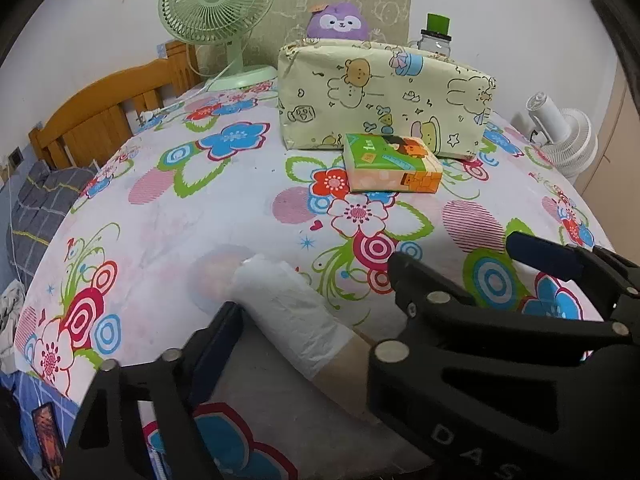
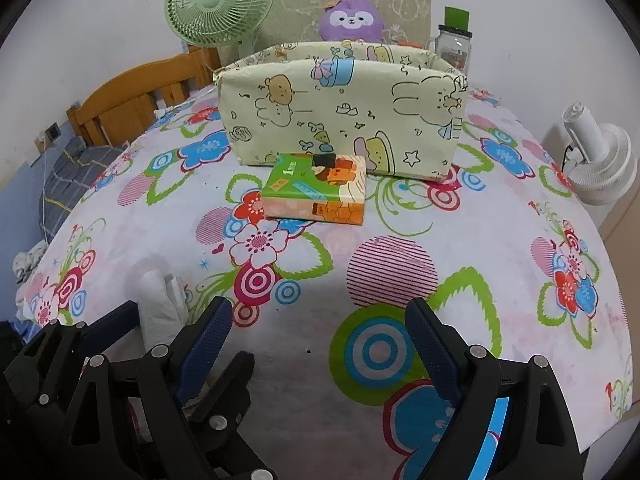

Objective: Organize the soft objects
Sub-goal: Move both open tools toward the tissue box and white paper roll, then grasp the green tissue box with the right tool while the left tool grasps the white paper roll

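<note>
A white roll on a cardboard core (image 1: 296, 320) lies slantwise on the flowered cloth, between the jaws of my left gripper (image 1: 311, 286). The left pad sits against the roll's side, and a gap shows on the right side. The same roll (image 2: 160, 304) appears at the lower left of the right wrist view. My right gripper (image 2: 320, 328) hangs open over the cloth with nothing between its fingers. One of its fingers (image 1: 544, 256) shows at the right of the left wrist view. A green and orange tissue pack (image 2: 316, 188) lies before a cream cartoon-print fabric box (image 2: 344, 116). A purple plush (image 2: 352, 20) sits behind the box.
A green desk fan (image 2: 216, 4) stands at the back left. A glass jar with a green lid (image 2: 454, 40) stands at the back right. A white fan (image 2: 600, 156) is off the right edge. A wooden headboard (image 2: 132, 96) and grey bedding lie to the left.
</note>
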Action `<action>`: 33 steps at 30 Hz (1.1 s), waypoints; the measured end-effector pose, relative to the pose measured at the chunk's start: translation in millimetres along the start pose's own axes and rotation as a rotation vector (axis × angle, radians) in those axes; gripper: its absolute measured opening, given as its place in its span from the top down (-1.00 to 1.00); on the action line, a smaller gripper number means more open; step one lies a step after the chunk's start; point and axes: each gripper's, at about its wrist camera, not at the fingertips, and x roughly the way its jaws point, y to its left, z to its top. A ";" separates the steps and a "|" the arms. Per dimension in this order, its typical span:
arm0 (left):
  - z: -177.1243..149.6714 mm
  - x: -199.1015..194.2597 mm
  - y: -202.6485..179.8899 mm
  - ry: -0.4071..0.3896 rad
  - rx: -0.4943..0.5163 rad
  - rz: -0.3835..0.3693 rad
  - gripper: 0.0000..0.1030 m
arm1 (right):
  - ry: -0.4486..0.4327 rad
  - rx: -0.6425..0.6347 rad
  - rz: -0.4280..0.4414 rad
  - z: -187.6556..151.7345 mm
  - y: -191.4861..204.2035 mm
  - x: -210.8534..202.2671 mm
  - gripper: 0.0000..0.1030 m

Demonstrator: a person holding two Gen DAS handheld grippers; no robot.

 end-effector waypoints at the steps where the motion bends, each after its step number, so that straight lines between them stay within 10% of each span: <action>1: 0.1 -0.5 -0.4 -0.007 0.001 -0.002 -0.39 | 0.002 -0.002 0.000 0.0 0.6 1.0 -0.75; 13: 8.3 -0.2 -4.3 -0.021 0.014 -0.022 0.46 | 0.002 -0.003 0.004 6.9 0.7 7.1 -0.75; 33: 49.5 18.2 0.7 -0.022 0.050 -0.028 0.56 | -0.018 0.019 0.017 45.3 -3.2 27.0 -0.75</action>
